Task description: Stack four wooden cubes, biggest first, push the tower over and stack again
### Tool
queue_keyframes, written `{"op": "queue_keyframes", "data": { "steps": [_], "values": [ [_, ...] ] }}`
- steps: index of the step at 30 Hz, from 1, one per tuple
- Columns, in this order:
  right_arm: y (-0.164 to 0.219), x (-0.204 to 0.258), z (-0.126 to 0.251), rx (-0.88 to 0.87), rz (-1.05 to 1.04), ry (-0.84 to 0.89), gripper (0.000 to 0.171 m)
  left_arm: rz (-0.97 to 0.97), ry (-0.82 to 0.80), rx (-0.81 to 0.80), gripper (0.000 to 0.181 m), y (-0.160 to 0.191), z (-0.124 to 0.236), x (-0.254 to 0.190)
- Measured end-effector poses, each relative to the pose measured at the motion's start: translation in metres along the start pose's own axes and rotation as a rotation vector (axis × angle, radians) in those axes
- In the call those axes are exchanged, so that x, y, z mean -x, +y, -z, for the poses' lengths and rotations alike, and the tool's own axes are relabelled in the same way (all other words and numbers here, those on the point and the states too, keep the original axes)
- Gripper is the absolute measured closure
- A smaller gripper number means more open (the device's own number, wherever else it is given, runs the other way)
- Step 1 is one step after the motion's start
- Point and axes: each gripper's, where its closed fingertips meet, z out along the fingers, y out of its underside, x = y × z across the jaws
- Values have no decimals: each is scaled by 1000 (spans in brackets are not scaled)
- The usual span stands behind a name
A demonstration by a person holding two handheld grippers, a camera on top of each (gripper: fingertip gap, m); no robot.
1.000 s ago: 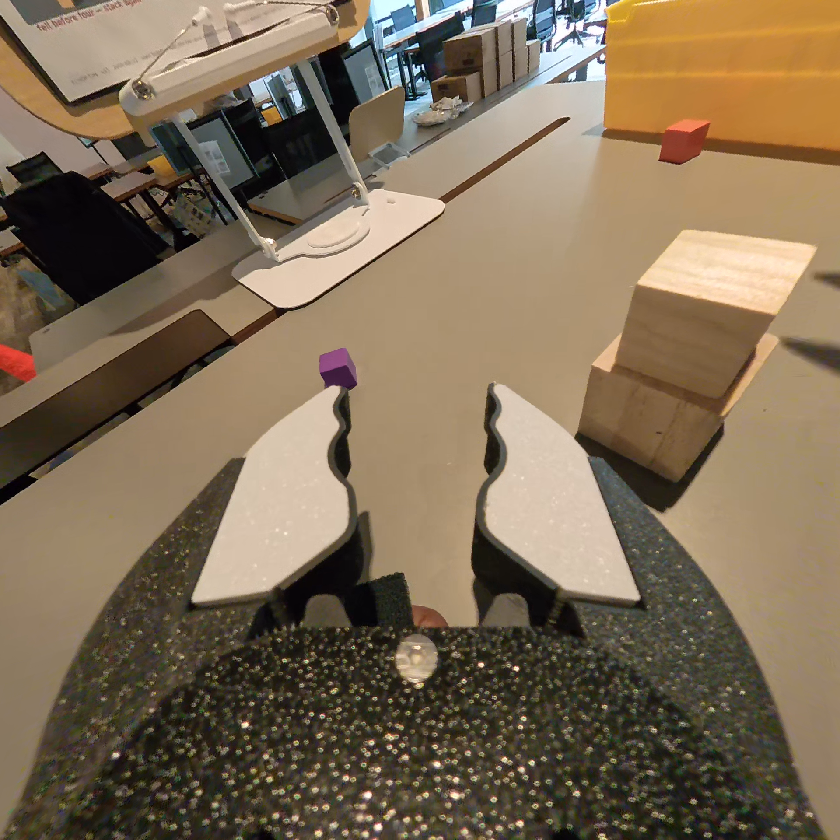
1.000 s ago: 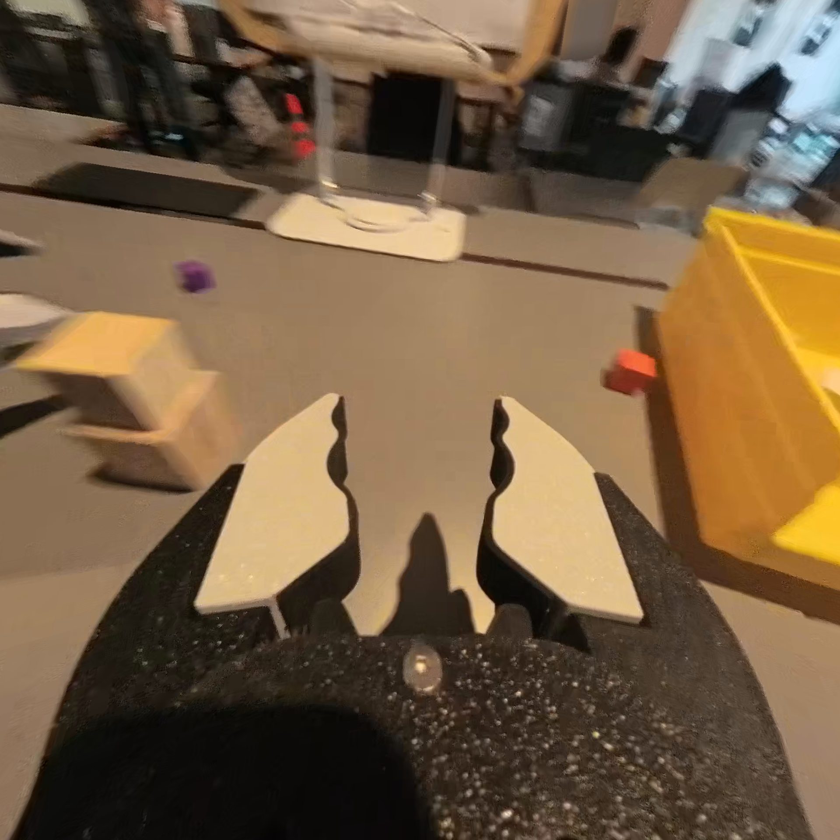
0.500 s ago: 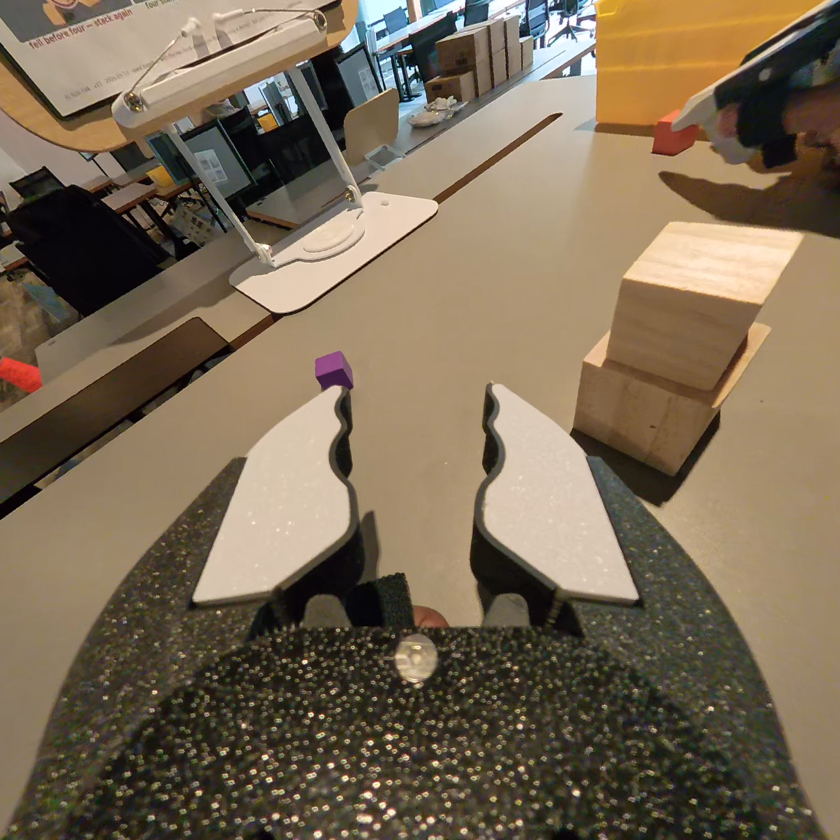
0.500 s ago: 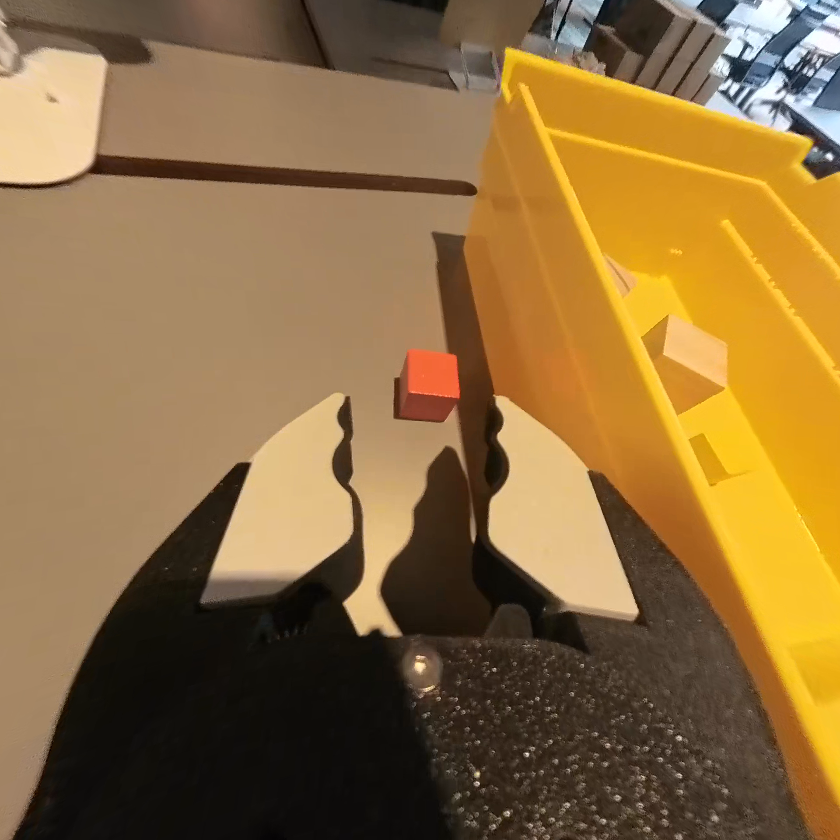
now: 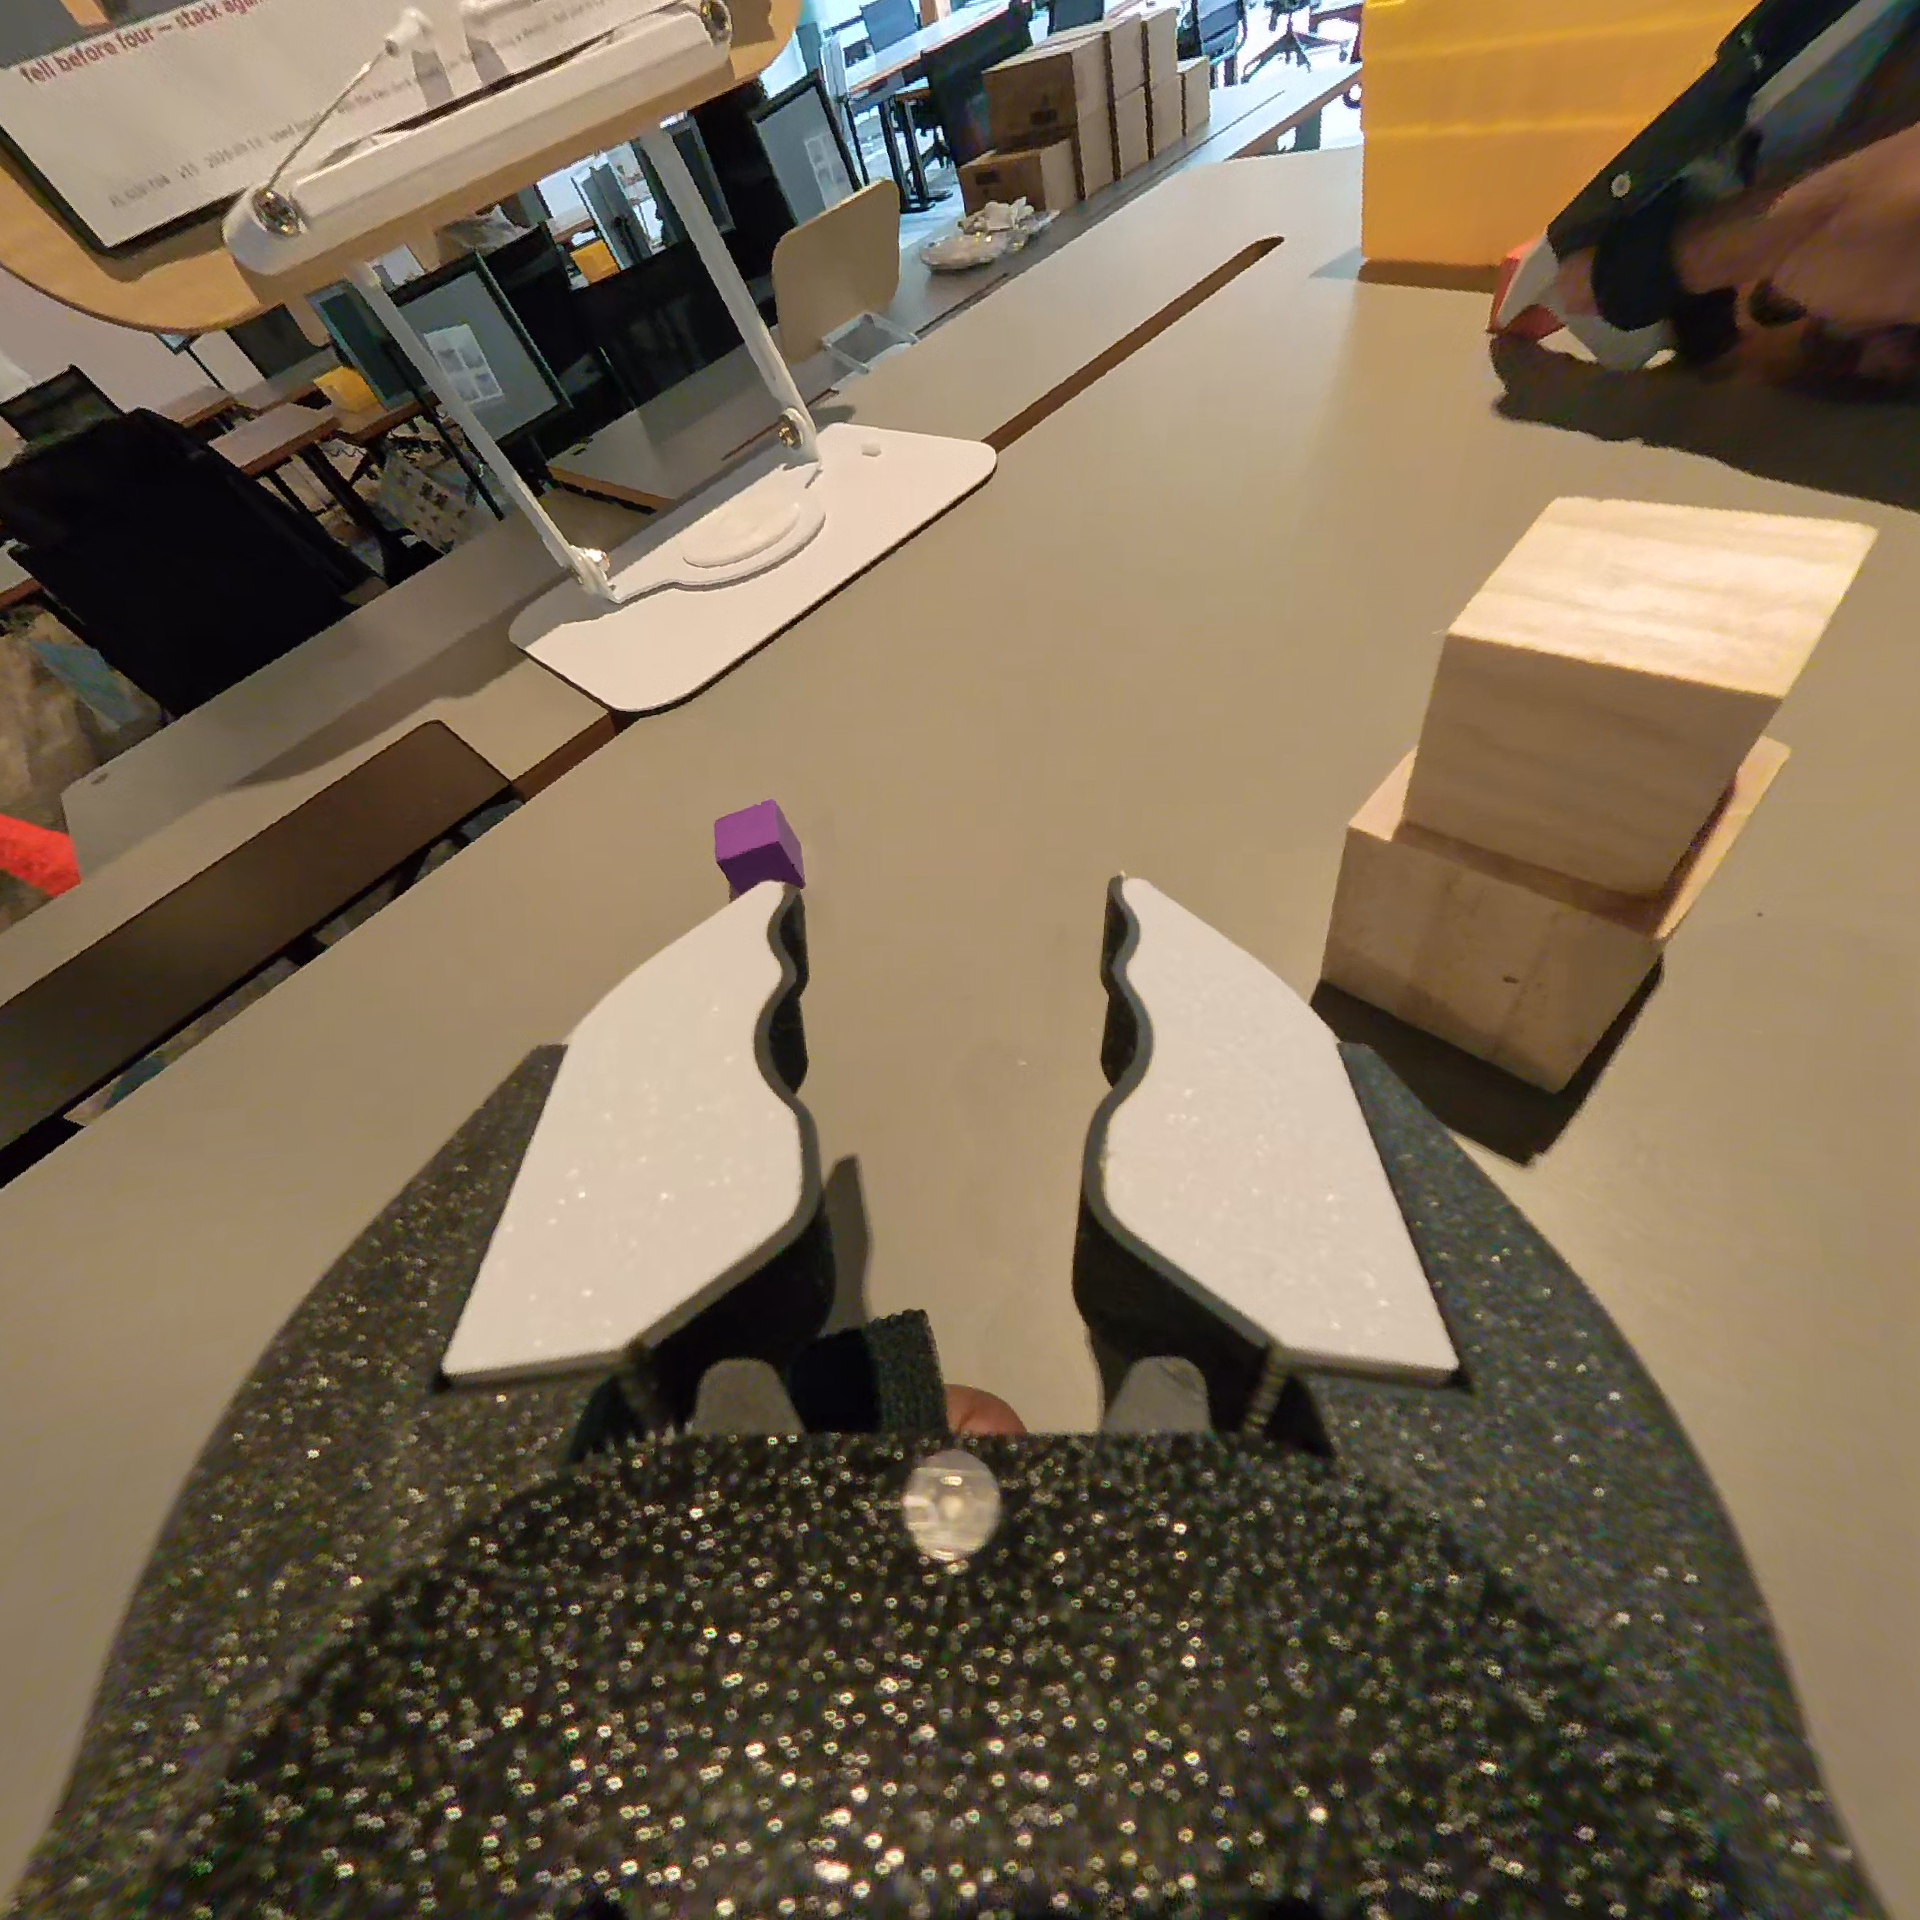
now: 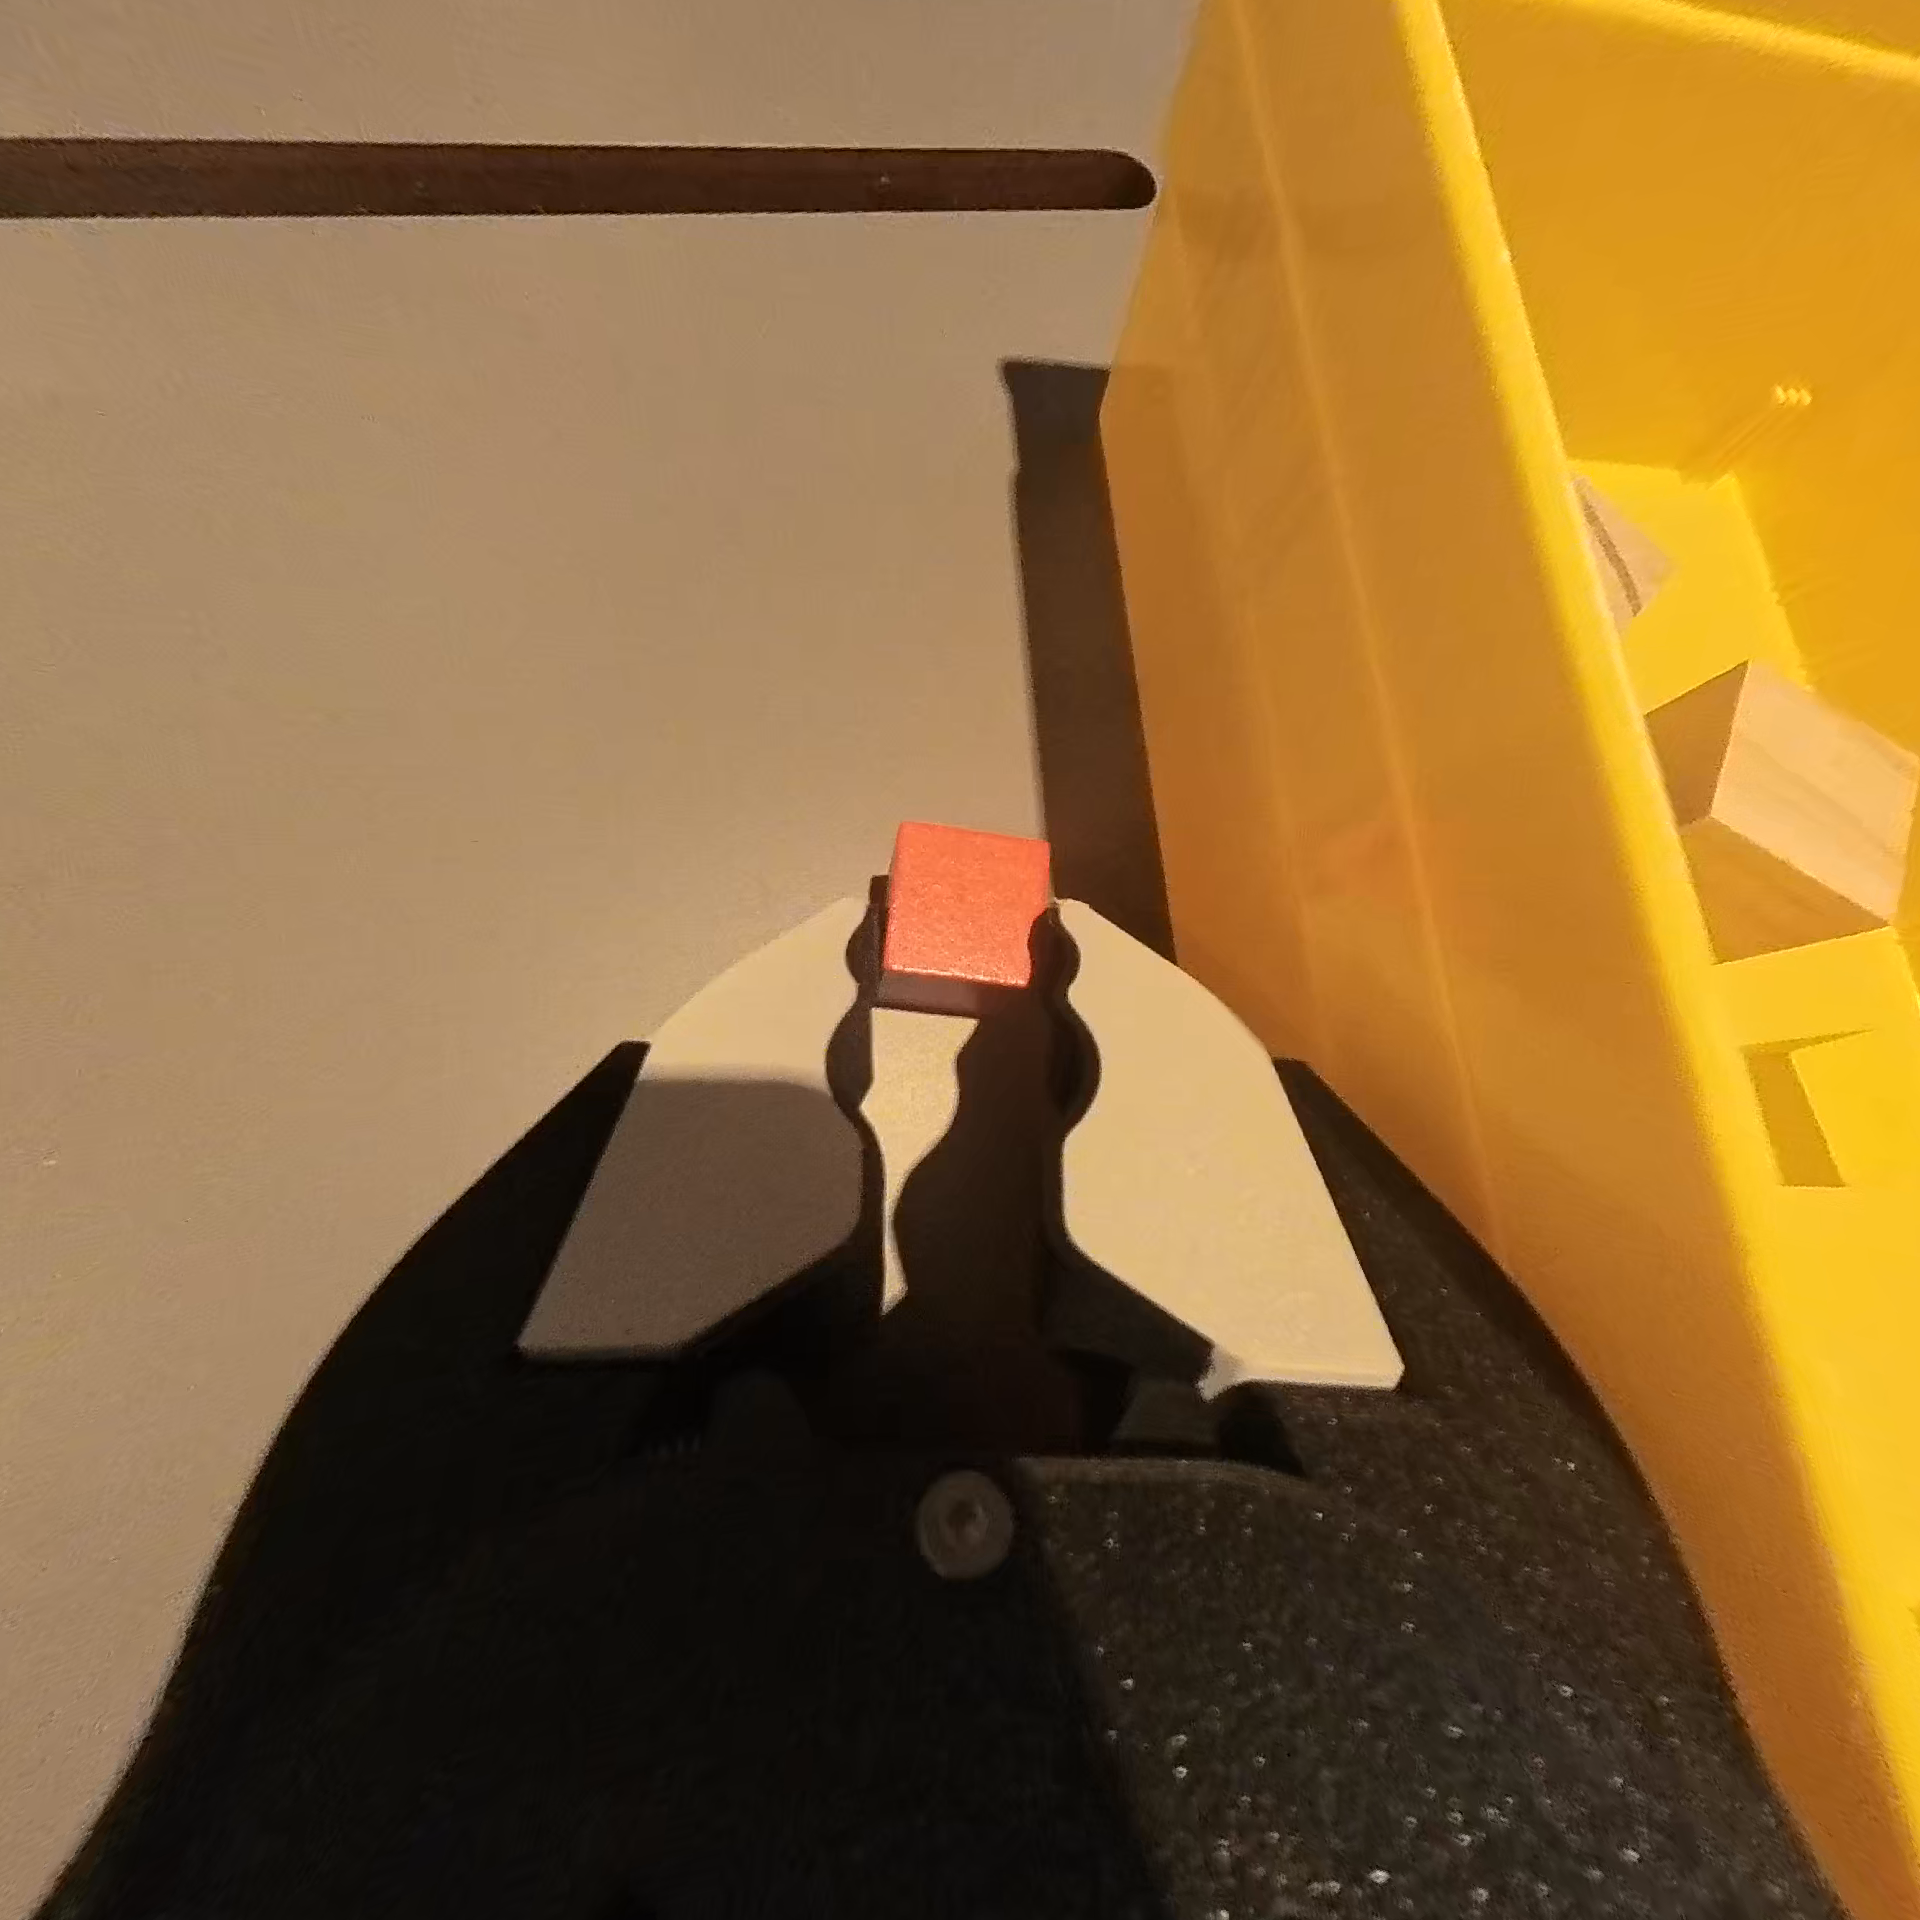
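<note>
In the left wrist view, two pale wooden cubes are stacked at the right: the smaller one point(image 5: 1621, 686) sits turned on the bigger one point(image 5: 1475, 966). My left gripper point(image 5: 951, 904) is open and empty, low over the grey table point(image 5: 1039, 644). A small purple cube point(image 5: 758, 844) lies just beyond its left fingertip. My right gripper point(image 6: 961, 916) is shut on a small red cube point(image 6: 966, 883) at table level beside a yellow bin point(image 6: 1351, 623). That gripper also shows far off at the top right of the left wrist view point(image 5: 1558, 301).
The yellow bin holds loose wooden blocks point(image 6: 1808, 790) and stands right next to the right gripper. A white stand with a flat base point(image 5: 758, 551) is at the back left. A dark slot point(image 6: 571, 182) runs across the table. The left gripper's tips are roughly 40 cm from the right gripper's.
My right gripper moved forward and down to the red cube and closed on it. My left gripper stayed open and almost still.
</note>
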Motion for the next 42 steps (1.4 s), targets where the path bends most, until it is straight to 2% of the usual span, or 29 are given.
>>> {"op": "queue_keyframes", "data": {
  "steps": [8,11,14,18,21,23,25,29,42],
  "values": [
    [-17,15,31,-247,49,-82,142,0,4,5,127,1,-1,1],
    [-15,36,47,-281,37,-217,142,-13,8,14,127,2,-2,-1],
    [-22,88,96,-389,100,-518,142,-31,13,17,127,2,-3,-3],
    [-21,172,199,-554,447,-1006,142,-41,19,27,127,3,-4,-4],
    [-8,206,265,-589,661,-1304,142,-43,22,21,127,2,-4,-5],
    [1,220,291,-565,763,-1451,142,-38,24,14,128,2,-3,-4],
    [12,232,298,-508,862,-1518,143,-31,24,8,127,1,-2,-4],
    [30,247,290,-408,999,-1547,143,-34,32,-7,128,-1,-1,-5],
    [44,255,265,-287,1098,-1544,142,-69,52,22,128,3,-4,-10]
  ]
}}
